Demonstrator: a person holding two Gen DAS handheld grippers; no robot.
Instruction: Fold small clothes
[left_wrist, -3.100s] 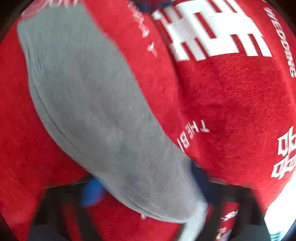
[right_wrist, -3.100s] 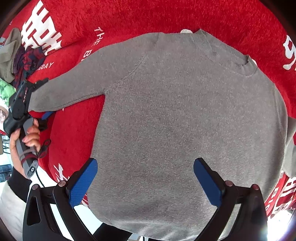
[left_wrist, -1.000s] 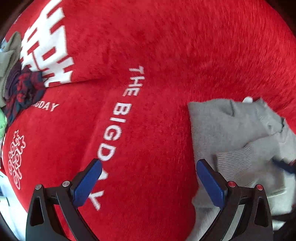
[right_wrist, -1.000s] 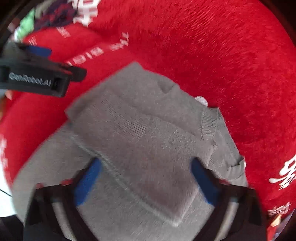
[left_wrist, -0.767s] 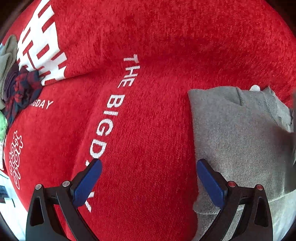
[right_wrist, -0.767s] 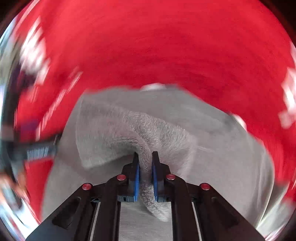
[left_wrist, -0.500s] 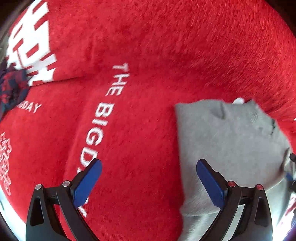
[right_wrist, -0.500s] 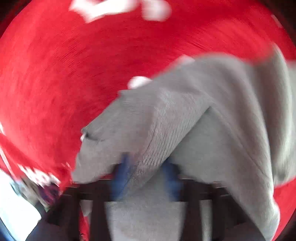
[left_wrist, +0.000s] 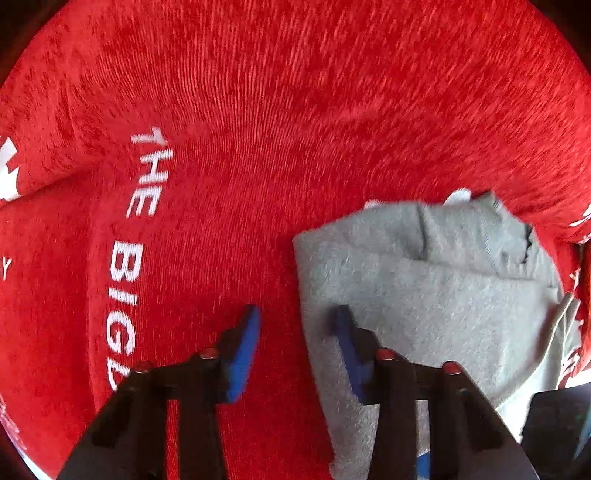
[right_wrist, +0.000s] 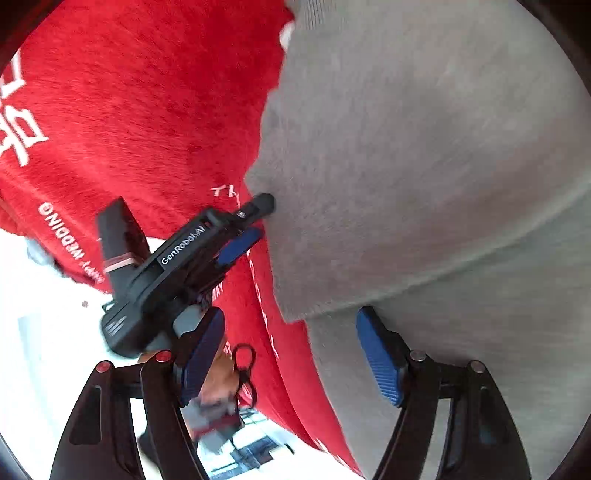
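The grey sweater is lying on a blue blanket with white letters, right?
Not quite: the blanket is red, not blue. The left wrist view shows it under the grey sweater, with white letters. Only the pads on the tongs are blue.

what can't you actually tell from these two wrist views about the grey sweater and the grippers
- Left gripper grip: its jaws, just closing, straddle the grey sweater edge; blur hides whether the pads press.
- Sweater's lower part: cut off by the left view's bottom edge, behind the gripper frame.
- Sweater's outline: overflows the right view.
- Right gripper: open; the sweater edge between its jaws is blurred.
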